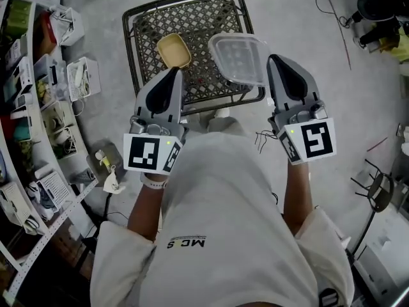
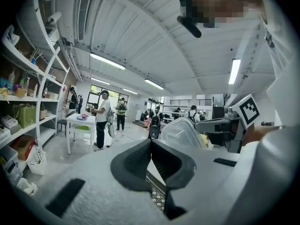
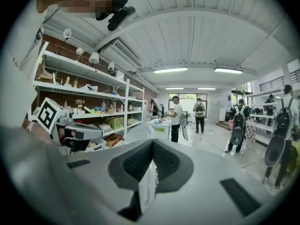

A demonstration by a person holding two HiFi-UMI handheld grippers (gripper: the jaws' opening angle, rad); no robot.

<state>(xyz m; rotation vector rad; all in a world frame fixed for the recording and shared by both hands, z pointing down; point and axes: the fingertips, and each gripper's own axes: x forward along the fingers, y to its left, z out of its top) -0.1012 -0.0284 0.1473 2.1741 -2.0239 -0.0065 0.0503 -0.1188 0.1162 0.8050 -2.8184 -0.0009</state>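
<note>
Over the dark wire-mesh metal table (image 1: 192, 18) both grippers reach fwd from the person's waist. The right gripper (image 1: 273, 59) is clamped on the near right edge of the clear rectangular plastic container (image 1: 238, 56). In the right gripper view a translucent strip of that plastic sits pinched btwn the dark ribbed pads (image 3: 136, 161). The container lies over the table's right side and overhangs its rim (can't tell if it rests on the mesh or is lifted off it). The left gripper (image 1: 174, 74) has its jaws pressed together at the tips w/ nothing btwn them. It sits above the mesh, just beside the small pale-yellow rectangular tray (image 1: 174, 50). That tray lies on the table left of the container, apart from it.

The grey concrete floor (image 1: 307, 37) runs all round the table, w/ thin cables (image 1: 263, 139) near the person's right side. White wire shelving (image 1: 25, 107) packed w/ boxes and bins curves along the left. The gripper views show a big hall w/ a white ribbed ceiling (image 3: 197, 36) and strip lights (image 2: 108, 61). Several people w/ backpacks (image 3: 199, 116) stand about, one by a white table (image 2: 82, 123).
</note>
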